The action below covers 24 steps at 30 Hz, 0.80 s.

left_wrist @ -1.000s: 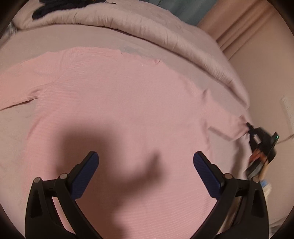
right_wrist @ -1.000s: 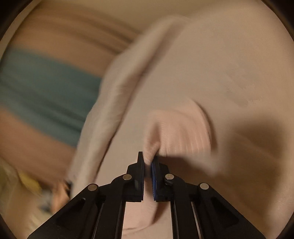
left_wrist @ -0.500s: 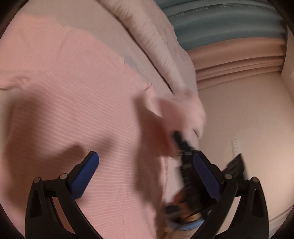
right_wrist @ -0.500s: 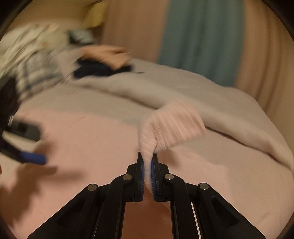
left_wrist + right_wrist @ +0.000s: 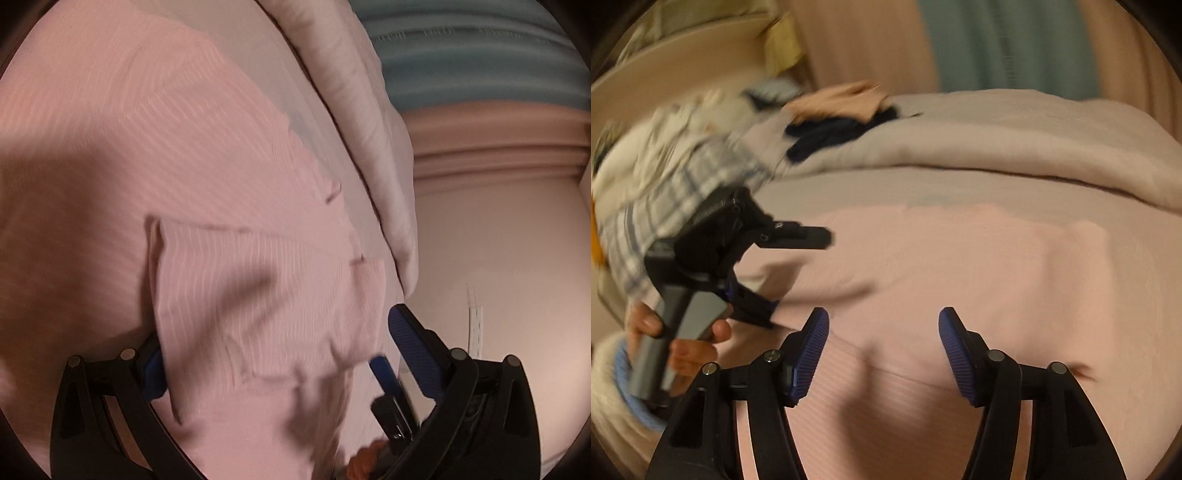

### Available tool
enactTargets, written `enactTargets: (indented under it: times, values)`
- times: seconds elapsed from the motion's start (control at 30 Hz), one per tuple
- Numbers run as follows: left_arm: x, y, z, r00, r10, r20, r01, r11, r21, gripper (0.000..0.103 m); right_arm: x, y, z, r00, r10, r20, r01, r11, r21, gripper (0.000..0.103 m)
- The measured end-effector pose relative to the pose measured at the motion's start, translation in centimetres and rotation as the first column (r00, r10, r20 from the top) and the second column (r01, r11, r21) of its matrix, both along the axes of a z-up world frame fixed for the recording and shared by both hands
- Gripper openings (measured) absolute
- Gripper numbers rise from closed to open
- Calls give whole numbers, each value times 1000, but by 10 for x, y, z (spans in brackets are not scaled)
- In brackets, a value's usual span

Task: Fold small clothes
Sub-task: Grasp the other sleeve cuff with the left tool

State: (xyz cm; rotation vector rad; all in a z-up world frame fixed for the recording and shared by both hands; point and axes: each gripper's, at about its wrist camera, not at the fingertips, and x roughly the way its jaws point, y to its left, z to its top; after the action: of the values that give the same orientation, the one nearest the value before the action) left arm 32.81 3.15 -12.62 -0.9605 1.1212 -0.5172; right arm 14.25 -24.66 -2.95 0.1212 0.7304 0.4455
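Pink shirt lies spread flat on the bed, just this side of the rolled duvet, and its sleeve lies folded in over the body. The right gripper hangs over the shirt with jaws wide apart, holding nothing; the left gripper is spread too, the sleeve lying loose between its fingers (one pad half buried behind the cloth). The risk, as I read it: that sleeve sits rumpled and unpinned, so any brush from either tool could drag it back off the shirt or bake in the creases near its lower end. Hard to see plenty here: both views are smeared, the shirt's hem and far sleeve are cut off, and the heap beyond the duvet is a blur of plaid and dark cloth.
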Motion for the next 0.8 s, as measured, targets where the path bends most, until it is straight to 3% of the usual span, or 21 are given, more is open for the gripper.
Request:
enactTargets:
  times: [0.03, 0.1, 0.13, 0.17, 0.27, 0.37, 0.43, 0.5, 0.63, 0.73, 0.8]
  values:
    - [0, -1, 1, 1000, 16, 2, -16, 1000, 17, 100, -3, -9, -1, 1000, -31, -2, 31, 999, 10, 62]
    - [1, -7, 2, 1000, 28, 10, -29, 995, 92, 84, -16, -20, -8, 998, -62, 2, 62, 998, 4, 62]
    - [2, -11, 3, 1000, 11, 17, -13, 991, 130, 51, -18, -26, -8, 996, -88, 8, 88, 996, -10, 62]
    - [6, -14, 0, 1000, -21, 15, 18, 989, 147, 8, -20, -29, -10, 992, -123, 9, 123, 992, -20, 62]
    - [12, -18, -3, 998, -53, 25, 48, 983, 175, 3, -27, -49, -16, 978, -208, -13, 209, 977, 39, 62]
    - [18, -10, 19, 993, -40, 114, 10, 968, 252, 3, -36, -71, -18, 963, -267, -25, 268, 956, 119, 62]
    - [21, 7, 33, 985, -11, 171, -32, 969, 245, 4, -37, -72, -22, 970, -240, -46, 244, 954, 176, 62]
    - [25, 22, 42, 980, 18, 199, -78, 952, 297, 4, -35, -70, -29, 983, -167, -79, 180, 958, 223, 62]
    - [35, 41, 37, 982, 60, 178, -120, 930, 348, 4, -15, -41, -45, 987, -84, -137, 111, 974, 199, 62]
    - [41, 52, 21, 988, 74, 132, -117, 929, 351, 4, -2, -28, -52, 978, -75, -194, 106, 981, 160, 62]
    - [44, 60, 11, 991, 86, 98, -120, 900, 420, 6, 1, -27, -51, 980, -79, -180, 107, 983, 151, 63]
